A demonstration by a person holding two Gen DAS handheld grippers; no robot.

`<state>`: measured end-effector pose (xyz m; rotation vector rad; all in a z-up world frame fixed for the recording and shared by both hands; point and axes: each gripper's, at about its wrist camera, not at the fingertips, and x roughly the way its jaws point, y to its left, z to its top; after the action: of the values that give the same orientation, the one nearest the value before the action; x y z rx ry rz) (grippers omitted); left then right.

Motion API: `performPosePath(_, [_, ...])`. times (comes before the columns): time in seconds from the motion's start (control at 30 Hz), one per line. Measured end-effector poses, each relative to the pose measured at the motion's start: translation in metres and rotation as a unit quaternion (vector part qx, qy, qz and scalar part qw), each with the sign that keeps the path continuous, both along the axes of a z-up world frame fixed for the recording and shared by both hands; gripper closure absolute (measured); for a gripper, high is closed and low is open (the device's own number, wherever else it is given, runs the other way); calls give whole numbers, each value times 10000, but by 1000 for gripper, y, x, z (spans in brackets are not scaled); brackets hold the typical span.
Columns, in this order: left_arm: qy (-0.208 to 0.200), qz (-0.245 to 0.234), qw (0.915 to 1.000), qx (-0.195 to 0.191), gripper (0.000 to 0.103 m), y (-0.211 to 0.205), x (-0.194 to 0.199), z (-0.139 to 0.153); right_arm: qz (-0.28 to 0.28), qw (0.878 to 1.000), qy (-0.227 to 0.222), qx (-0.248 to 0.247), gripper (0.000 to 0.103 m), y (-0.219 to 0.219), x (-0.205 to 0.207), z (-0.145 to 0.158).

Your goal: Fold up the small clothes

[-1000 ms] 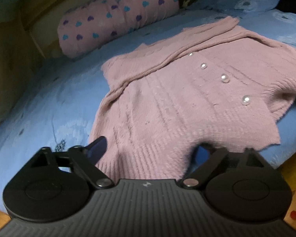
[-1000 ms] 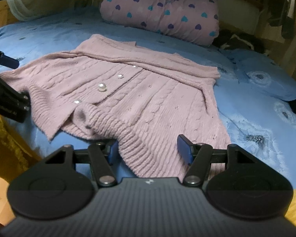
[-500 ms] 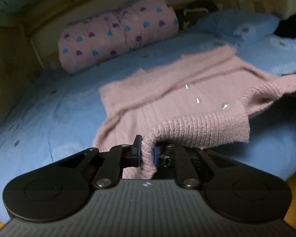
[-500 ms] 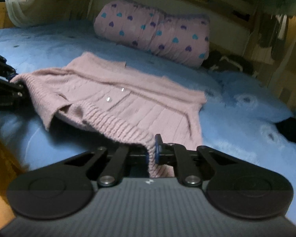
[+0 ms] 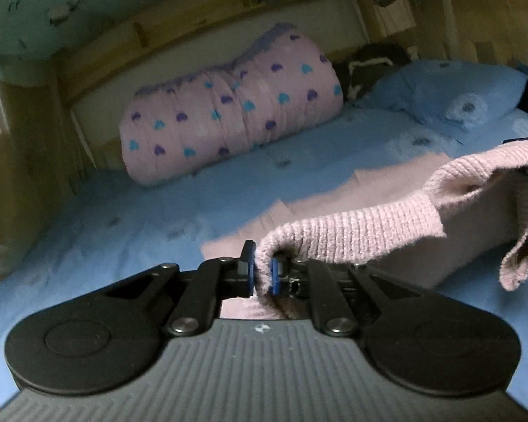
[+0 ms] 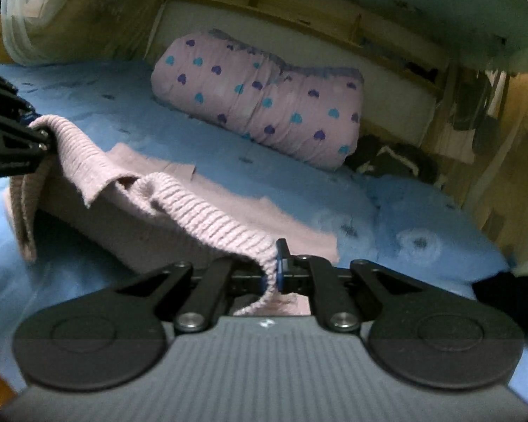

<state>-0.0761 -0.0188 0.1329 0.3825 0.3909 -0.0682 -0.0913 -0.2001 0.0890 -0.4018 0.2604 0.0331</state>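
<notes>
Your left gripper (image 5: 262,271) pinches the cardigan (image 5: 362,225) hem; your right gripper (image 6: 271,270) pinches the hem's other corner. Hem hangs lifted between them, the rest lying on the bed (image 5: 130,218).

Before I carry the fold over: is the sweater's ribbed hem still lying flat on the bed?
No, both grippers hold the ribbed hem raised above the blue sheet.

Pink knit cardigan (image 5: 352,218), ribbed hem lifted off bed.

pink cardigan (image 5: 352,225), blue sheet (image 5: 123,218), heart-print pillow (image 5: 228,119)
</notes>
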Motion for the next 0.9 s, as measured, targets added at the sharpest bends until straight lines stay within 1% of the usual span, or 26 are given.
performPosePath(0.13, [-172, 11, 9998, -32, 93, -3, 33, 23, -4, 9998, -165, -137, 96, 1, 22, 15])
performPosePath(0.23, [-279, 28, 9996, -10, 94, -8, 58, 35, -30, 9992, -309, -264, 96, 0, 41, 25])
performPosePath(0.37, [-342, 54, 9994, 54, 95, -16, 94, 39, -75, 9983, -450, -374, 96, -1, 69, 35])
performPosePath(0.47, [-310, 95, 9995, -1, 95, -19, 126, 38, -132, 9979, -494, -407, 96, -2, 89, 37])
performPosePath(0.63, [-161, 146, 9998, 14, 95, -26, 183, 22, -253, 9975, -467, -462, 96, -3, 131, 33])
performPosePath(0.77, [46, 190, 9998, 81, 95, -33, 227, -6, -328, 9976, -324, -512, 96, -5, 169, 19])
performPosePath(0.9, [340, 284, 9990, -9, 95, -33, 262, -38, -370, 9979, -56, -519, 96, -6, 203, -3])
